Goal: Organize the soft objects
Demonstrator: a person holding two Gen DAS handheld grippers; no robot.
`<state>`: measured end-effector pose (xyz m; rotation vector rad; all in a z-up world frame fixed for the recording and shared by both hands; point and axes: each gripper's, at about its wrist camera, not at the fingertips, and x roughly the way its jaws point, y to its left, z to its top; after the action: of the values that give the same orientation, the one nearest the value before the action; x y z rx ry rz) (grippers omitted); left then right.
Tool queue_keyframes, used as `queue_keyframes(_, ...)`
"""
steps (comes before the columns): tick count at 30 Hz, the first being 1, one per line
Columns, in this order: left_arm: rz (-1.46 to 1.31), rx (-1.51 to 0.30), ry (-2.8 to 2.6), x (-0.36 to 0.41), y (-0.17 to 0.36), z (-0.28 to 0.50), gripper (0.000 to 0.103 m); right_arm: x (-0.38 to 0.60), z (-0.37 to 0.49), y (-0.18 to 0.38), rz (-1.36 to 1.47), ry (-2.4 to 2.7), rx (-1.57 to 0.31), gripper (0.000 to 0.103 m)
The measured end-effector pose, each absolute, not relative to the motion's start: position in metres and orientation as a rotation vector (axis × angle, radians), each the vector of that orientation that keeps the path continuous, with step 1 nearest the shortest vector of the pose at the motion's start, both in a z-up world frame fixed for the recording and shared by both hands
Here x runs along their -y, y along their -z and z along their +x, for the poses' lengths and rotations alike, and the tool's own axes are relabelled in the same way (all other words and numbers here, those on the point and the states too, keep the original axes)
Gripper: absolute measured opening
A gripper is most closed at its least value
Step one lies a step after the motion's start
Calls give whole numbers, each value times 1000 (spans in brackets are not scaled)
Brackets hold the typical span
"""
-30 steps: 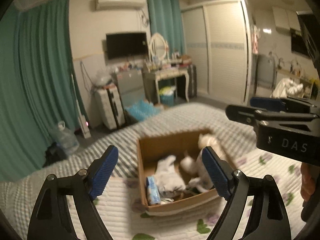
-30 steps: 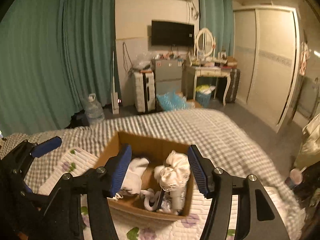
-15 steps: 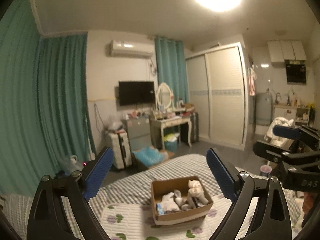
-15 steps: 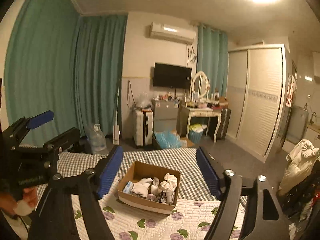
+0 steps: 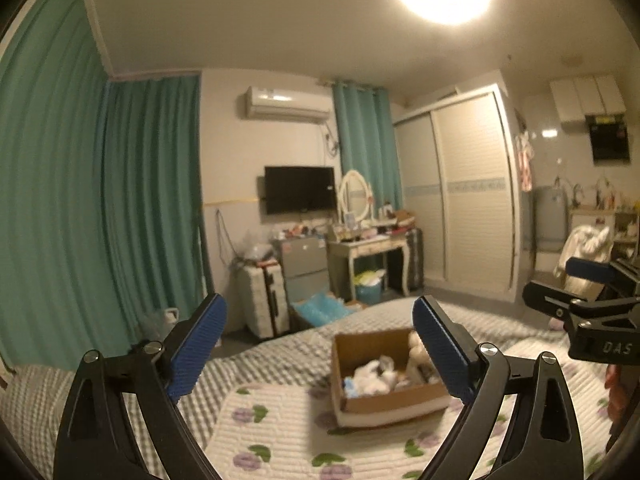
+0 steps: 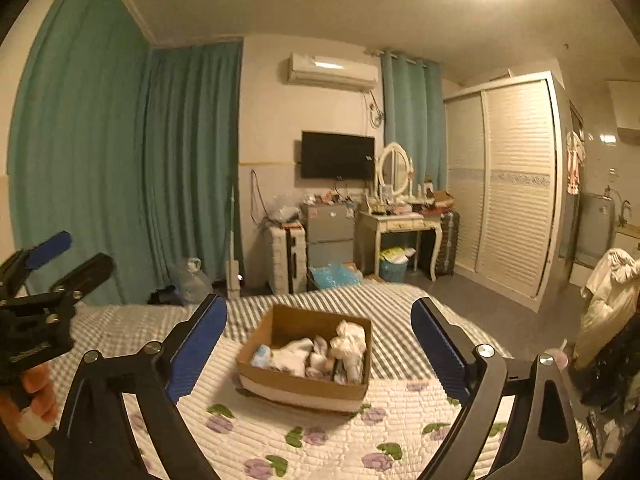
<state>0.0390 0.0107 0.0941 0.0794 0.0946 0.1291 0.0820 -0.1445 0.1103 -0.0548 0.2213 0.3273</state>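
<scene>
Now both of your claws hang empty above the bed (image 6: 120,332): the left claw (image 5: 318,354) spread wide, the right claw (image 6: 318,350) with jaws opening, nothing between them. Approach the next soft item slowly, jaws spread. The cardboard box (image 6: 304,390) of soft items (image 6: 348,344) sits at twelve o'clock, well apart.

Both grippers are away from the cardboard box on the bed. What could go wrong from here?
1. The cardboard box sits on a soft quilt; a push on its rim might tip it.
2. The white soft items are piled together, so a grab may lift several.
3. Left gripper and right gripper flank the box closely; they might collide.
</scene>
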Motion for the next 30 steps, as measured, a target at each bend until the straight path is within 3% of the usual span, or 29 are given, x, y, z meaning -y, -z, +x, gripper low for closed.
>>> queue_keyframes(10,34,-251,-102,-18,-36,80,96,127,123,-39,-70,-328,-281,94)
queue_keyframes(30,5,-284,-83,-20,-31,70,96,128,121,-33,-45,-307,-316,94)
